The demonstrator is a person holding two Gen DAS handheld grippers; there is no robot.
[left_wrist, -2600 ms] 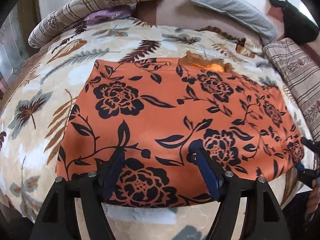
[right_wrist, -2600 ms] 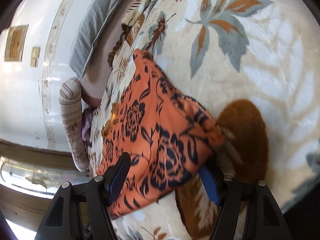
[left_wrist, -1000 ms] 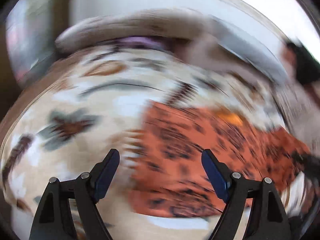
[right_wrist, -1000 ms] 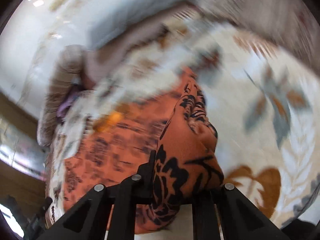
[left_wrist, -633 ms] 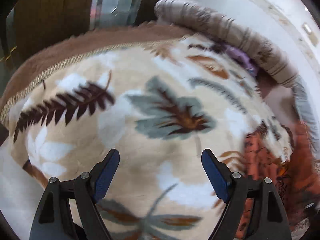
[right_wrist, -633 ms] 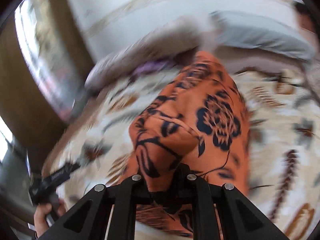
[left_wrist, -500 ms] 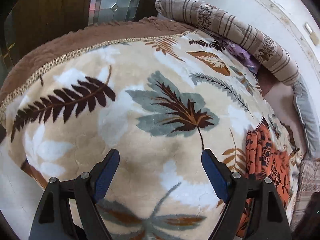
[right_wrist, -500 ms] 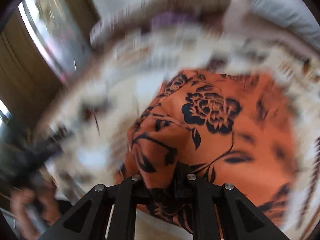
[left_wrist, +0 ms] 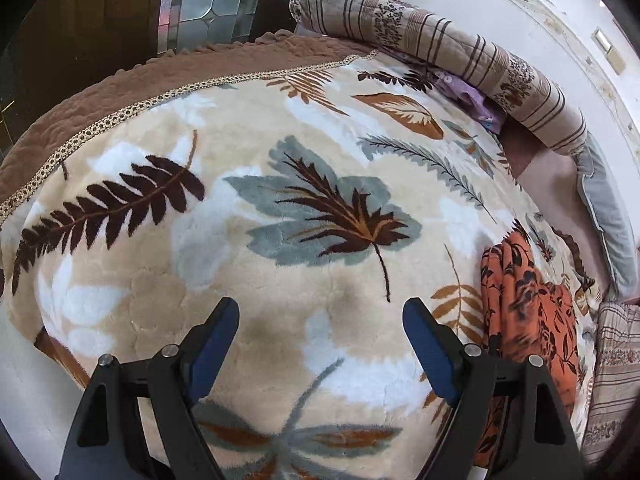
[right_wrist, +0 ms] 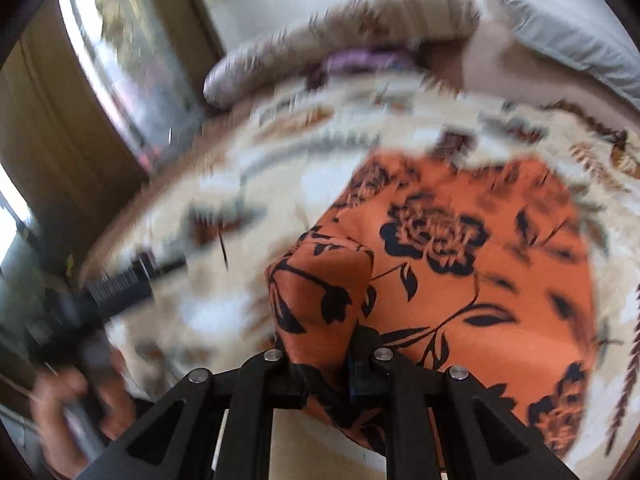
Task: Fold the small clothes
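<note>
On the bed's leaf blanket (left_wrist: 224, 236) | orange garment (right_wrist: 472, 280) pinched by my right tool (right_wrist: 328, 364) | my left tool (left_wrist: 320, 344) wide, empty, garment lying to its right

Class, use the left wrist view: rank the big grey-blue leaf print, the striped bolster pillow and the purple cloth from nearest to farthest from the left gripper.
1. Grey-blue leaf print: on the blanket, just ahead of the left gripper.
2. Purple cloth: far right, tucked under the bolster.
3. Striped bolster pillow: along the far edge, behind the cloth.
</note>
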